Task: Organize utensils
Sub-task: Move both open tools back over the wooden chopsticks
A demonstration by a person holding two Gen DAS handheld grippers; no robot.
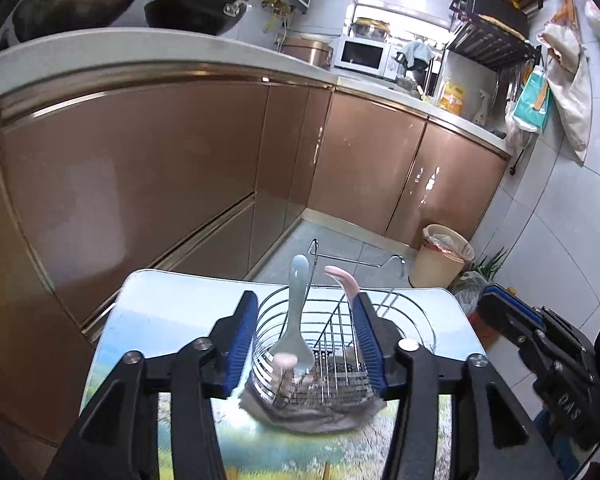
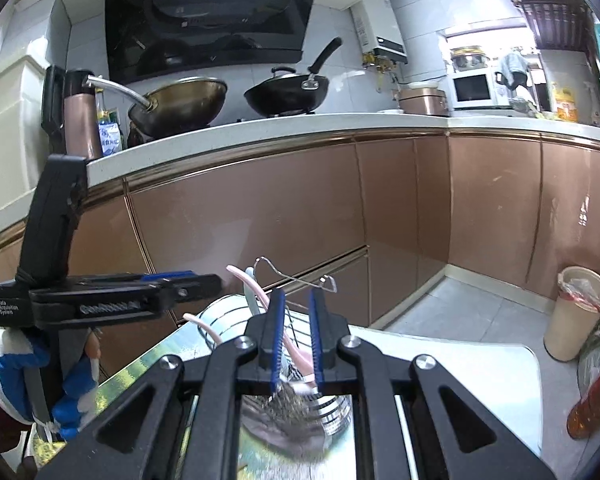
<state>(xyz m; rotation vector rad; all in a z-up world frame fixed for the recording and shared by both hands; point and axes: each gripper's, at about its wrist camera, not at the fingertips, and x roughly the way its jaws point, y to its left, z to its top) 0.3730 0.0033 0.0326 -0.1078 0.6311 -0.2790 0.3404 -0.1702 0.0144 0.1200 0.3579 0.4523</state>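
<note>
Left wrist view has our left gripper (image 1: 305,344) spread wide around the chrome wire utensil caddy (image 1: 323,344), holding nothing. That caddy sits on a grey cloth (image 1: 311,412) on the landscape-printed table (image 1: 160,320). 2 utensils stand inside: a pale blue plastic spoon (image 1: 296,316) and a pink plastic spoon (image 1: 345,280). Our right gripper (image 2: 298,340) is narrowed over the basket, and we can't tell if it's actually pinching a pink handle. These spoons look light, stiff and a bit slick, so we'd grab mid-handle. The wire caddy looks tippy.
</note>
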